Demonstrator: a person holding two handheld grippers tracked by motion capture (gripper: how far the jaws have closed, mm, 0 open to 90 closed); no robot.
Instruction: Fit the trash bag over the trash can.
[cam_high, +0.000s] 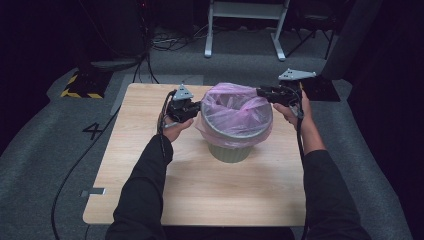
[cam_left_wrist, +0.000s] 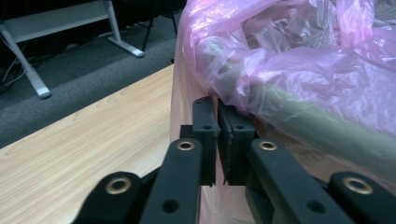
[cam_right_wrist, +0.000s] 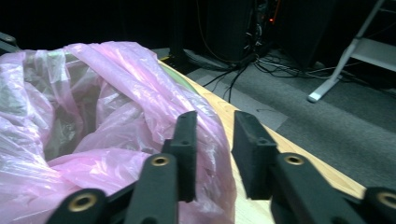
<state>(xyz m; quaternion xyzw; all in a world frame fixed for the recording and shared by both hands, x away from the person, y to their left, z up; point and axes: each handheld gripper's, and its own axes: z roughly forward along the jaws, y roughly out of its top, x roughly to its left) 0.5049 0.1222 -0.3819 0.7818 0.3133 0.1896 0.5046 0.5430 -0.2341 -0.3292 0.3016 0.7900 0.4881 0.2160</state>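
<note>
One bin (cam_high: 235, 150) stands near the middle of the one wooden table (cam_high: 200, 190), lined with one pink plastic bag (cam_high: 235, 107) folded over its rim. The left gripper (cam_left_wrist: 217, 119) sits at the bin's left side, jaws pressed nearly together, pinching a fold of the bag between their tips. The right gripper (cam_right_wrist: 212, 140) sits at the bag's far-right edge, jaws spread, with bag film lying between and beside them.

A round grey-green bin (cam_high: 235, 145) stands upright just above the frame's centre, lined with a crinkled translucent pink bag (cam_high: 235, 107) draped over its rim.
</note>
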